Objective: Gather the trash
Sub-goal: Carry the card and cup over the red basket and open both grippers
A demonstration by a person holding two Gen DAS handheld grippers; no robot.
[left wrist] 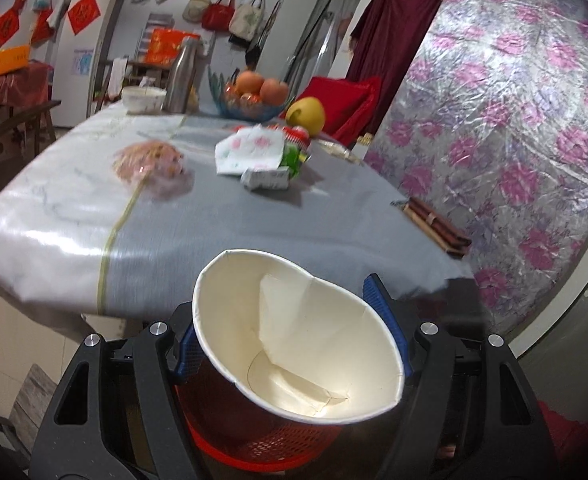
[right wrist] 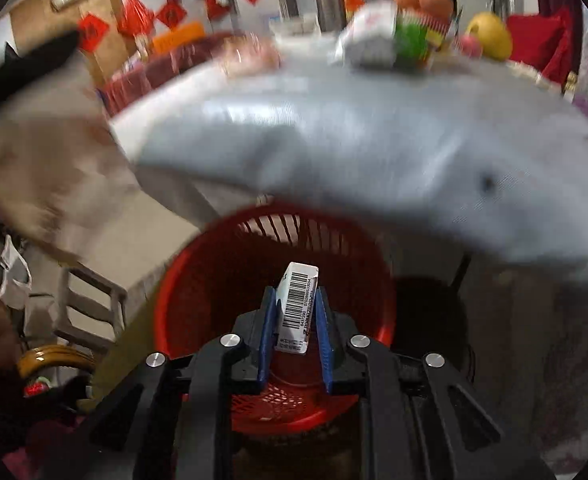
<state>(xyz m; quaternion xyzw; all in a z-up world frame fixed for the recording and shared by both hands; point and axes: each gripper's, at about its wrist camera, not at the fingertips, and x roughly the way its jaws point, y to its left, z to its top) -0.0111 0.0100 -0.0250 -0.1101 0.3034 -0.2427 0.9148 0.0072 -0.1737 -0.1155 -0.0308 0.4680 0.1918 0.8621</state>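
My left gripper (left wrist: 294, 332) clamps a squashed, empty paper cup (left wrist: 298, 336) above the red basket (left wrist: 254, 440). My right gripper (right wrist: 296, 316) has a small barcoded carton (right wrist: 296, 308) between its fingers over that basket (right wrist: 198, 280), below the tabletop's near edge; whether they still pinch it I cannot tell.

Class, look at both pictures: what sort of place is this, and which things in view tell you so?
Most likely a lived-in home dining room. A covered table carries a fruit bowl and a metal flask; handbags hang on the wall, and a red waste basket stands on the floor beside the table.

Left claw (left wrist: 290, 320) wide, right claw (right wrist: 296, 300) narrow.
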